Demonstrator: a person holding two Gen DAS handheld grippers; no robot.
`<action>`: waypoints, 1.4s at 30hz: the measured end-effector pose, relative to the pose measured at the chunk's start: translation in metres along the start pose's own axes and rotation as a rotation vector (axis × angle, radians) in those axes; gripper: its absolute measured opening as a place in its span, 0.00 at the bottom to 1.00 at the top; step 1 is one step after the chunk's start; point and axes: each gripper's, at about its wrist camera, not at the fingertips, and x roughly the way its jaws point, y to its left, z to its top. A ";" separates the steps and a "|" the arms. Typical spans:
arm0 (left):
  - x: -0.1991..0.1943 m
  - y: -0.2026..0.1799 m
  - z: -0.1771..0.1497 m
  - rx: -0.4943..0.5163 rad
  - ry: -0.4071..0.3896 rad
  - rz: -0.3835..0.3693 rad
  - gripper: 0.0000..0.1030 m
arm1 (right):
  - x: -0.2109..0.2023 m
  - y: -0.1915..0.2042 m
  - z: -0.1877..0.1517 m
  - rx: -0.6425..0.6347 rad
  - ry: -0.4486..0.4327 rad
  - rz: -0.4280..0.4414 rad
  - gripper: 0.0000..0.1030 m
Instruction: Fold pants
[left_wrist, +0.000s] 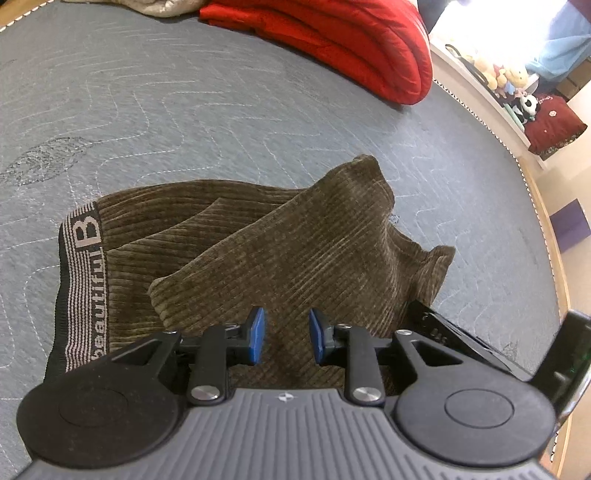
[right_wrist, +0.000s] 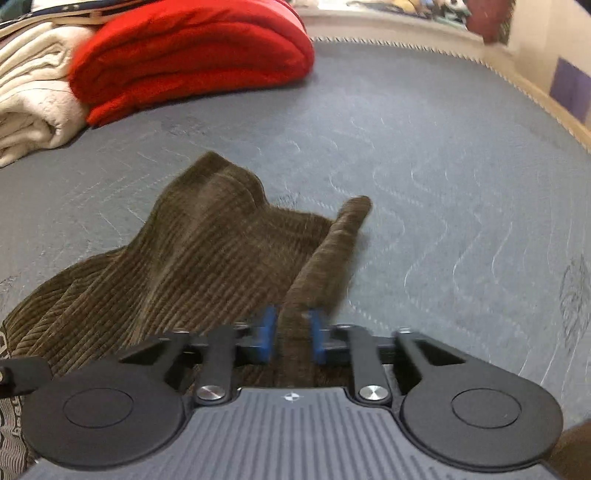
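Note:
Brown corduroy pants (left_wrist: 258, 240) lie partly folded on the grey quilted bed cover (left_wrist: 184, 110). Their black waistband (left_wrist: 83, 280), with pale lettering, runs down the left side. My left gripper (left_wrist: 287, 338) hovers over the near part of the cloth. Its blue pads stand apart and nothing is pinched between them. In the right wrist view the pants (right_wrist: 207, 258) spread to the left, and a raised ridge of the fabric (right_wrist: 332, 251) runs up from my right gripper (right_wrist: 291, 336). That gripper's blue pads squeeze the ridge from both sides.
A folded red blanket (left_wrist: 332, 48) (right_wrist: 192, 59) lies at the far side of the bed, with a cream blanket (right_wrist: 29, 92) beside it. The bed's edge (left_wrist: 532, 177) curves down the right. Beyond it stands a shelf with plush toys (left_wrist: 509, 81).

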 end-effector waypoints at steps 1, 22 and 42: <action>0.000 -0.001 0.000 0.003 0.000 0.002 0.28 | -0.003 -0.001 0.000 -0.006 -0.009 0.009 0.14; -0.005 -0.031 -0.001 0.048 -0.070 -0.027 0.28 | -0.110 -0.224 -0.003 0.485 -0.320 -0.213 0.11; 0.086 -0.116 -0.077 0.409 0.109 -0.061 0.64 | -0.075 -0.432 -0.092 1.133 -0.226 -0.153 0.37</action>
